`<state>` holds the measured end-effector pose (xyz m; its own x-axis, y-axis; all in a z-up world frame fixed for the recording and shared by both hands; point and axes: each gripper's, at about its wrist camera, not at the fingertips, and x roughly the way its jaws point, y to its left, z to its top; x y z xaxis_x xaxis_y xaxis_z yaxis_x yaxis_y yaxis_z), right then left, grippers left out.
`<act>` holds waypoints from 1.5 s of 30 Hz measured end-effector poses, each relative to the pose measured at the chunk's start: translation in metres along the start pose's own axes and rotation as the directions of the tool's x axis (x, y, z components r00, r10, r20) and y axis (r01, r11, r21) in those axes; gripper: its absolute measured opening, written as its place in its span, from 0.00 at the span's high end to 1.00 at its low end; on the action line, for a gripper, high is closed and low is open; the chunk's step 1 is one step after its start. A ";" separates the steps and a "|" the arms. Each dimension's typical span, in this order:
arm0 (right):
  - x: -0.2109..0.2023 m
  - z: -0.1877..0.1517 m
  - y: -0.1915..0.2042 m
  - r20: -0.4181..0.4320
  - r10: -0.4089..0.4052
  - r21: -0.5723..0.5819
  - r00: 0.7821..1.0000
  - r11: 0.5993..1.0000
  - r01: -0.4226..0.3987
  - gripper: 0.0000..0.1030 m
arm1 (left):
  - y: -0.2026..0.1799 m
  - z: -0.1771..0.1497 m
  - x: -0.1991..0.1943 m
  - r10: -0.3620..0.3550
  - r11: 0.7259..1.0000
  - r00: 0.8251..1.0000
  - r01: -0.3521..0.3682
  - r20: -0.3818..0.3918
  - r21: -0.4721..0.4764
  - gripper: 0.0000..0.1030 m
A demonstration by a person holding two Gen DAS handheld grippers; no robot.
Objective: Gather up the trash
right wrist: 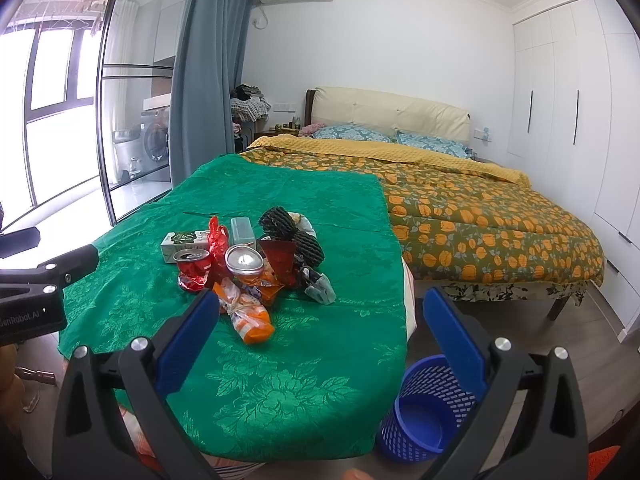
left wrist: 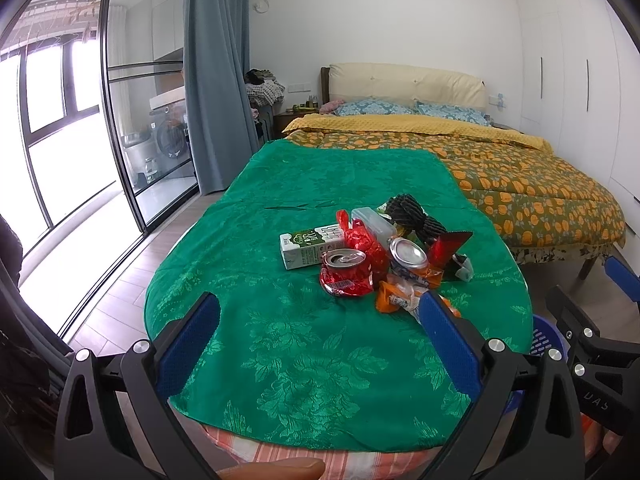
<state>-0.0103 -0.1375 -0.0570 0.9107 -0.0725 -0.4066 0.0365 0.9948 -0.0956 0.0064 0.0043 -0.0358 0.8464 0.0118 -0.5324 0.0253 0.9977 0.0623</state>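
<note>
A pile of trash lies on the green-covered table [left wrist: 280, 352]: a milk carton [left wrist: 310, 246], a crushed red can [left wrist: 345, 272], a silver-topped can [left wrist: 409, 254], an orange wrapper [left wrist: 394, 298], a clear box [left wrist: 374, 222] and black foam netting [left wrist: 412, 214]. The right wrist view shows the same pile, with the orange wrapper [right wrist: 248, 316] nearest. My left gripper [left wrist: 320, 312] is open and empty, short of the pile. My right gripper [right wrist: 320, 312] is open and empty, above the table's right edge. A blue mesh bin [right wrist: 424, 408] stands empty on the floor to the right of the table.
A bed with an orange-flowered quilt [right wrist: 480, 232] stands beyond the table. White wardrobes [right wrist: 560, 92] line the right wall. A grey curtain [right wrist: 204, 72] and glass sliding doors [left wrist: 132, 100] are on the left. The bin's rim [left wrist: 546, 336] shows past the table edge.
</note>
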 end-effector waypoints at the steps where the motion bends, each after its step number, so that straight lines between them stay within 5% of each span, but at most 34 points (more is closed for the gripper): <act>1: 0.000 0.000 0.000 0.000 0.000 0.000 1.000 1.000 0.000 0.04 | -0.001 0.002 -0.002 0.001 1.000 1.000 -0.001 -0.001 0.001 0.04; 45: -0.001 0.000 -0.002 0.004 -0.002 0.007 1.000 1.000 0.002 0.04 | -0.005 0.003 -0.001 0.007 1.000 1.000 -0.007 -0.008 0.007 0.04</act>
<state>-0.0117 -0.1390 -0.0567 0.9123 -0.0745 -0.4027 0.0413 0.9950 -0.0904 0.0072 -0.0008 -0.0331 0.8425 0.0190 -0.5384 0.0234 0.9971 0.0719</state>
